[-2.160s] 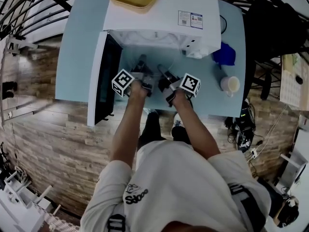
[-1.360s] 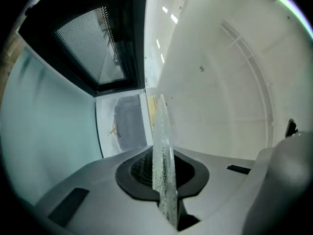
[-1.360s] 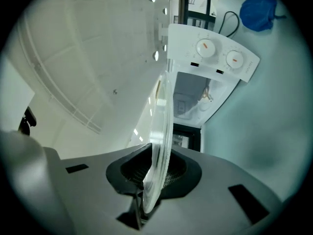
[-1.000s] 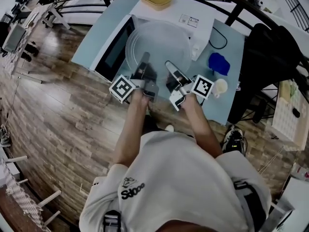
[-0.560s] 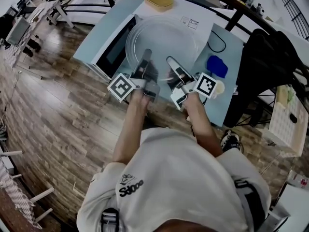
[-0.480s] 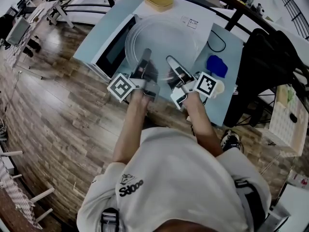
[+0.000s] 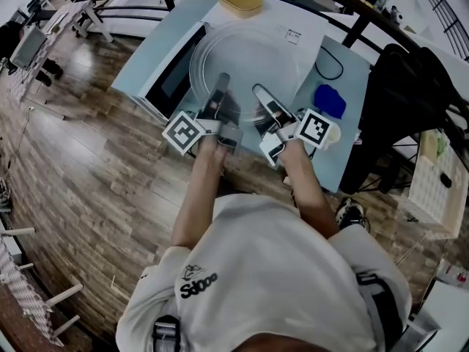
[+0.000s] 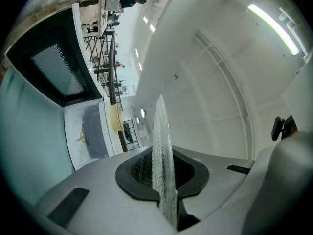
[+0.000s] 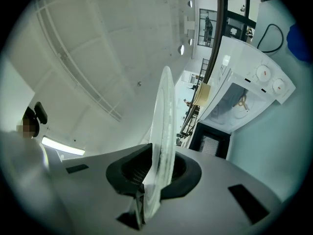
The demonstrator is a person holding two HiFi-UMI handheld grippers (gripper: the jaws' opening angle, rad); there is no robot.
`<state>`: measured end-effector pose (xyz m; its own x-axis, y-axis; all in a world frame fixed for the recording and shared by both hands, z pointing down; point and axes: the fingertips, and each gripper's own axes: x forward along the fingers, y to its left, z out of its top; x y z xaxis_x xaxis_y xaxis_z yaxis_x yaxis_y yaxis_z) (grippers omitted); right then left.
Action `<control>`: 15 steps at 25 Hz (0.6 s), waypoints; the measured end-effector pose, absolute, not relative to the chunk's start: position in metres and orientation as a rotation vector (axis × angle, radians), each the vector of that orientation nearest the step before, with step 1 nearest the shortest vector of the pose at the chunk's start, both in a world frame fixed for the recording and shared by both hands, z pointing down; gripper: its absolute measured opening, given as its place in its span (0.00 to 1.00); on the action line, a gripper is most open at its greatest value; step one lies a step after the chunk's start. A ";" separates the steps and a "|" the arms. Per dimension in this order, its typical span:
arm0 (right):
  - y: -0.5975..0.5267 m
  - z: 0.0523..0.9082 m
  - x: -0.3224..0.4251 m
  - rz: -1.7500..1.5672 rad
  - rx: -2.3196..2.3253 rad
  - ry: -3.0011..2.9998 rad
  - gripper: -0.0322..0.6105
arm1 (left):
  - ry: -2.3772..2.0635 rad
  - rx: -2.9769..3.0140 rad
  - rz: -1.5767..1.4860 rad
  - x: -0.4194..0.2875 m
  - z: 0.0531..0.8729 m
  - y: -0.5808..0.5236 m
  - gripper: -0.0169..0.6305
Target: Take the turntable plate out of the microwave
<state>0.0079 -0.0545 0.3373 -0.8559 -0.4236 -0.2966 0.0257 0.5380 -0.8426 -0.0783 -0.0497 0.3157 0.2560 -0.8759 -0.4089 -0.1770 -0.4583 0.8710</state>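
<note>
Upper left of the head view: the microwave door [image 7: 170, 72] hangs open over the pale blue table [image 7: 146, 46]. Just right of it, the left gripper [image 7: 222, 83] is clamped on the near rim of the turntable plate [image 7: 249, 53]. Its own view shows the glass edge pinched tight between the dark pads. The plate is out of the oven, held clear of the cavity and covering much of the white microwave [image 7: 304, 31], which has a yellow tray [image 7: 240, 0] sitting on top. Next, the right gripper [image 7: 259, 92] is closed on that same near rim, with glass squeezed between its pads too. Further right on the table are a blue object [image 7: 330, 100] and a pale cup [image 7: 335, 132] peeking out beside the marker cube.
</note>
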 end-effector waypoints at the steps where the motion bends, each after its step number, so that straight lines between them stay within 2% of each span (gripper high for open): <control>1: -0.055 0.337 0.008 -1.273 -0.325 2.309 0.09 | -0.961 1.811 -1.242 -0.078 0.316 -0.050 0.08; 15: -0.055 0.338 0.010 -1.280 -0.332 2.291 0.09 | -0.950 1.811 -1.228 -0.077 0.317 -0.052 0.08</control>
